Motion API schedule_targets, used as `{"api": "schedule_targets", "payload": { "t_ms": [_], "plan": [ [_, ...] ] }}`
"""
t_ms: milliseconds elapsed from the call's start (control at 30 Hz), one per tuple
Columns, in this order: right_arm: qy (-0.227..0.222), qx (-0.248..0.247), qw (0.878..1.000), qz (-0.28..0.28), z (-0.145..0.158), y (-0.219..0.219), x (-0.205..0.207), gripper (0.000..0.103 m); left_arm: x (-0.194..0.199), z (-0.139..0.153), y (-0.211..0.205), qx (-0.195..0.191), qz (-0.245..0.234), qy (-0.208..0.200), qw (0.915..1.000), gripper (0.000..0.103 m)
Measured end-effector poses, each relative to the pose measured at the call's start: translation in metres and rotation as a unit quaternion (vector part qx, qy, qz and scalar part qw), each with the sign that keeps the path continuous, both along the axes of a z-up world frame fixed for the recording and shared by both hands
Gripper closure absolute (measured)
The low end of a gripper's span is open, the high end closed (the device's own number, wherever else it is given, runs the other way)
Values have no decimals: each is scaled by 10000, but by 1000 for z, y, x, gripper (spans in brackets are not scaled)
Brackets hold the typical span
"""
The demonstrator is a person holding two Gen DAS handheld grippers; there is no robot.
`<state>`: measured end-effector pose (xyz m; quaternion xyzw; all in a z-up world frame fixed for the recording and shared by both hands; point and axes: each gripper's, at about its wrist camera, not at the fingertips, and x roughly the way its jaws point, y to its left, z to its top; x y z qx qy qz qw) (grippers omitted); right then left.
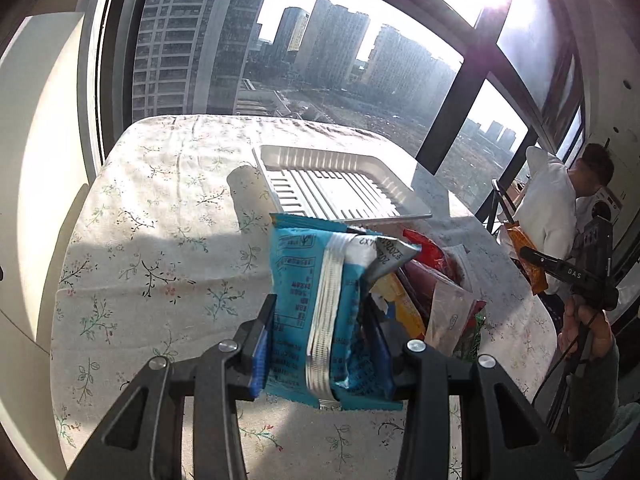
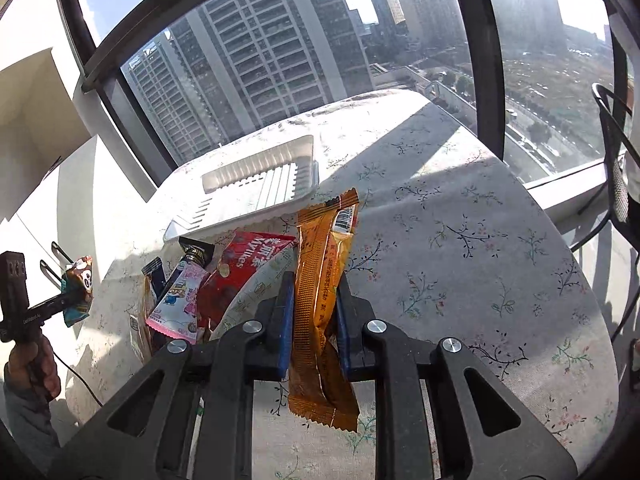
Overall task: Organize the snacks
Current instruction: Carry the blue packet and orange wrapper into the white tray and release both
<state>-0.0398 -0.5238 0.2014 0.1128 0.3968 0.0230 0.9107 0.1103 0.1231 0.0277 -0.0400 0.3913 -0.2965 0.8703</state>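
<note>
- Fingers (image 1: 276,344) of our left gripper (image 1: 324,344) pinch a blue foil snack packet (image 1: 320,300).
- Our right gripper (image 2: 312,320) pinches an orange wrapped bar (image 2: 320,300); its thin hold could let the bar slip before the clear plastic tray (image 2: 248,184).

We see table (image 2: 460,240) under floral cloth (image 1: 152,264), filling frame centre. Clear plastic tray (image 2: 260,184) lies on it, upper centre. Heap of snack packets (image 2: 224,280) lies below tray, left of centre.

"Mylikes" stands on the red packet (image 2: 236,276); "DAS" (white letters) on the right claw (image 1: 560,270).
</note>
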Motion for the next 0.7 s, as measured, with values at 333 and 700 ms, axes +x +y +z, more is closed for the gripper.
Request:
{"api": "schedule_targets", "payload": {
  "t_ms": [333, 700],
  "plan": [
    [-124, 235, 9977, 620, 6, 31, 153, 87, 124, 7, -49, 120, 163, 304, 9993, 59],
    [666, 211, 9932, 928, -58, 45, 280, 87, 195, -25, -112, 655, 156, 631, 9957, 59]
  ]
}}
